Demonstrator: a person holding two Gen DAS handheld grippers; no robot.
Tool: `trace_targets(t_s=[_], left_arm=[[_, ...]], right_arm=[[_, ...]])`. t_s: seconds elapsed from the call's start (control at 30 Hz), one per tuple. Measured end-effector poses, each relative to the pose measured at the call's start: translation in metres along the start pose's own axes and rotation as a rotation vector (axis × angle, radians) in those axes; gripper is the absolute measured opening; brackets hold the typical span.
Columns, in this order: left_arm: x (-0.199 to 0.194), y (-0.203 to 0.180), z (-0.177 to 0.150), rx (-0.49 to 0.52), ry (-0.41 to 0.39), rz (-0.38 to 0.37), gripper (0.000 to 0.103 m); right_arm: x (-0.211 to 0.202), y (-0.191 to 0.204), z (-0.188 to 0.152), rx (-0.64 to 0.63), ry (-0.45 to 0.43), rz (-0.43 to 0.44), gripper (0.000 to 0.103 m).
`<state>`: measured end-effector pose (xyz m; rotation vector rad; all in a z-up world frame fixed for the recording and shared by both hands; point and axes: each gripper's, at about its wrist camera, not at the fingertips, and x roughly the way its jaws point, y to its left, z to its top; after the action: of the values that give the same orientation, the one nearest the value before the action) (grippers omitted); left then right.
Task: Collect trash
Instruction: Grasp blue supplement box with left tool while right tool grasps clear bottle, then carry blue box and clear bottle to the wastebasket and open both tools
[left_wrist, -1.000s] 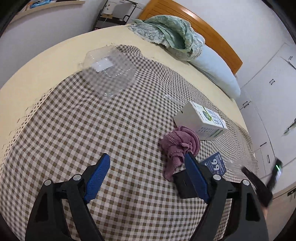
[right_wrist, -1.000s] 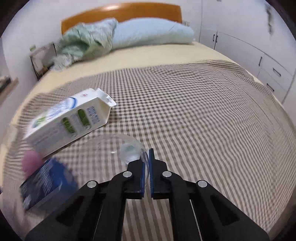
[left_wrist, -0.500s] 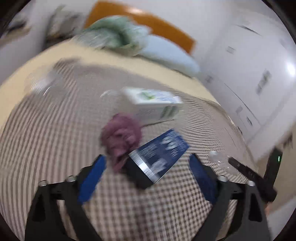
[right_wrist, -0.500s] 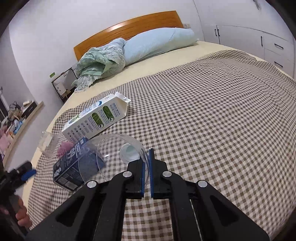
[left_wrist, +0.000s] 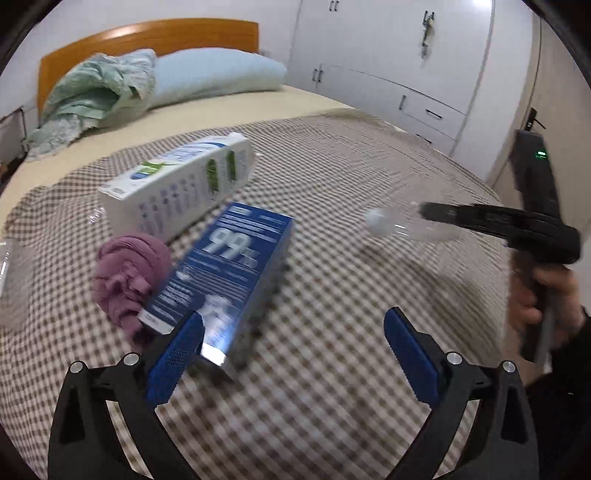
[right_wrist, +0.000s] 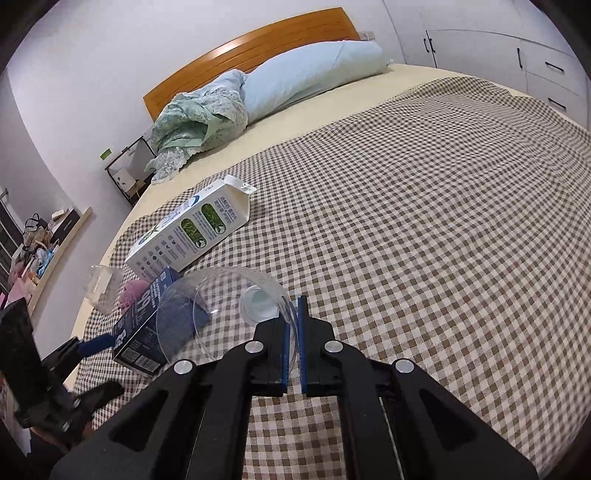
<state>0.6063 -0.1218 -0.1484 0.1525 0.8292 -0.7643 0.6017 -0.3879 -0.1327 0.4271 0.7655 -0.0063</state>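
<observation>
Clear plastic cup on its side, pinched in right hand-held gripper

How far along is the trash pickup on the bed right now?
Nothing looks collected yet. In hand: the right hand-held gripper is shut on the clear plastic lid. The left hand-held gripper is open, hovering by the blue box. Left on the checked blanket: the blue box, the white carton, the purple cloth wad and a clear plastic container. No bin shows.
</observation>
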Motion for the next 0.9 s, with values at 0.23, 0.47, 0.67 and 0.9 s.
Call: trace_targets(t_s=[0.23,0.47,0.67,0.9], left_arm=[[0.004,0.038,-0.002,-0.060,-0.092,0.191,0.096],[0.022,0.052,-0.011,-0.229,0.018,-0.072,0.092],[0.018,-0.009,-0.011,0.099,-0.005,-0.028,0.094],[0.055,0.007,0.002,-0.041,0.089,0.134,0.094]], right_arm=[[0.003,0.004,-0.001,-0.017,0.004,-0.003,0.004],[0.011,0.004,-0.004,-0.027,0.029,-0.020,0.004],[0.012,0.000,-0.003,-0.017,0.030,-0.035,0.004],[0.013,0.002,-0.004,-0.033,0.029,-0.042,0.004]])
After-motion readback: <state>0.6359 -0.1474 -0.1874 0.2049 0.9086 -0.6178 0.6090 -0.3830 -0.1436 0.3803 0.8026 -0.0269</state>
